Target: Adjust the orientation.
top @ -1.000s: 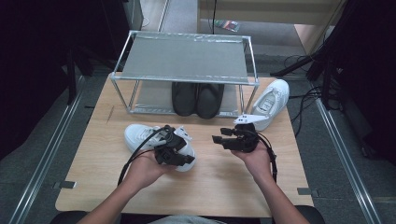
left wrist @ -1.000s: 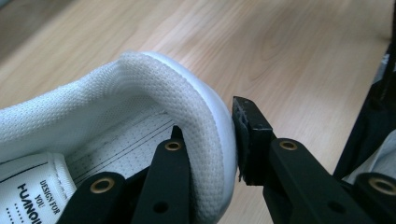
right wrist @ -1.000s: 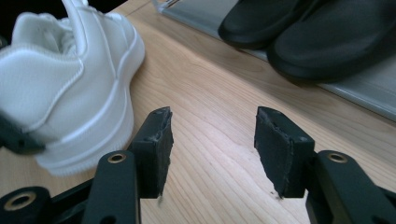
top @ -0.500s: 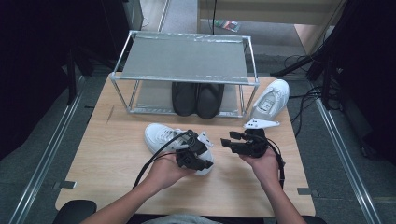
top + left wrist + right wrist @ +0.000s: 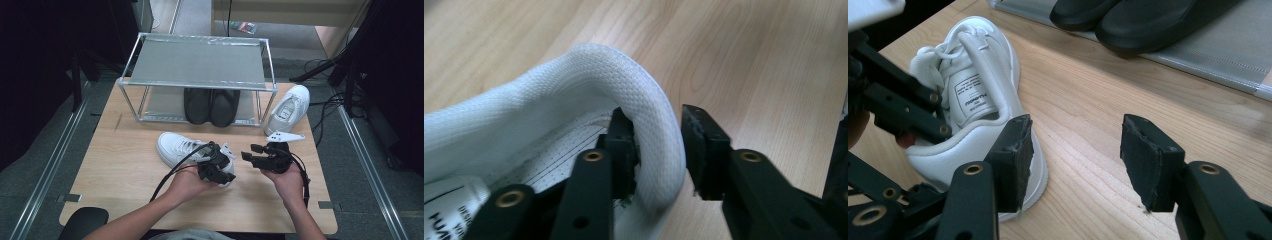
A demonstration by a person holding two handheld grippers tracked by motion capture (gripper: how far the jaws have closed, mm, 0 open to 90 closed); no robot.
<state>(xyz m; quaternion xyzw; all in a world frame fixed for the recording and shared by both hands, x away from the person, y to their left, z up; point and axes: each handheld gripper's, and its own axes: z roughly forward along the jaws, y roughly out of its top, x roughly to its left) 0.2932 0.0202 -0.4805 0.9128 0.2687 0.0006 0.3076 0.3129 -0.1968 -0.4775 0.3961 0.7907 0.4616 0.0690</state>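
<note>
On the table [image 5: 125, 165], left gripper [image 5: 216, 165] jaws just loosened around the sneaker [image 5: 175, 147] heel.

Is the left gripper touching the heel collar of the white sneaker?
Touching. In the left gripper view, the left gripper straddles the white sneaker's heel collar; the inner jaw rests against it, the outer stands off.

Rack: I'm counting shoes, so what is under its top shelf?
Under the rack, black shoes sit side by side on the lower shelf; their far ends are covered by the top shelf.

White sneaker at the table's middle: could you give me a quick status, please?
Left gripper jaws just opened, straddling the white sneaker's heel collar, outer pad off it. Right gripper open, empty, beside the heel. Nothing in the way.
</note>
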